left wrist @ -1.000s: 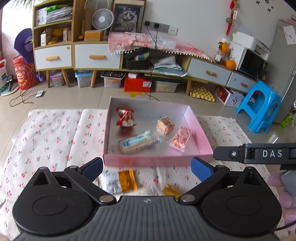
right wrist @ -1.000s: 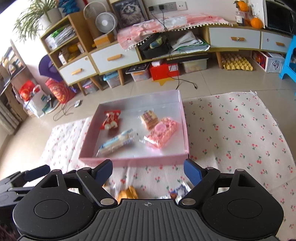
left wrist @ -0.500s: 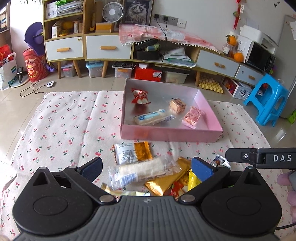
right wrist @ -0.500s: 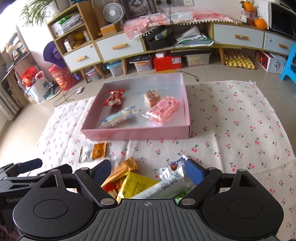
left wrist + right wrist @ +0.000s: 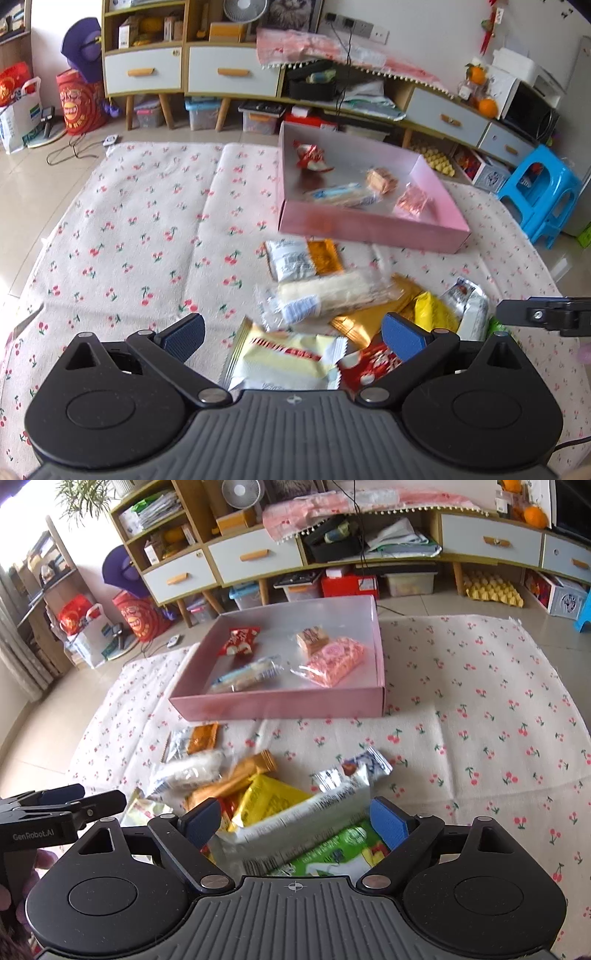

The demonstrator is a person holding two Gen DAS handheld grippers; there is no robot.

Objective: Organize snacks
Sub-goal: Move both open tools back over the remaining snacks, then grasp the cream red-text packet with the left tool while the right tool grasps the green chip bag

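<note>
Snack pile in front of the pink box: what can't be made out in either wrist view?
- Left wrist view: the red packet is mostly hidden by the left hand-held gripper body and a cream packet.
- Right wrist view: the green packet is cut off by the right hand-held gripper body.
- Both views: packet print is too blurred to read.
- Pile bottom: covered by upper packets.

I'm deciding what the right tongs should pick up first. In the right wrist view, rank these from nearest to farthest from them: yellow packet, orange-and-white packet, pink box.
1. Yellow packet: in the pile just ahead of the right tongs, slightly left.
2. Orange-and-white packet: farther back on the left, lying before the box.
3. Pink box: farthest, beyond the pile.
</note>
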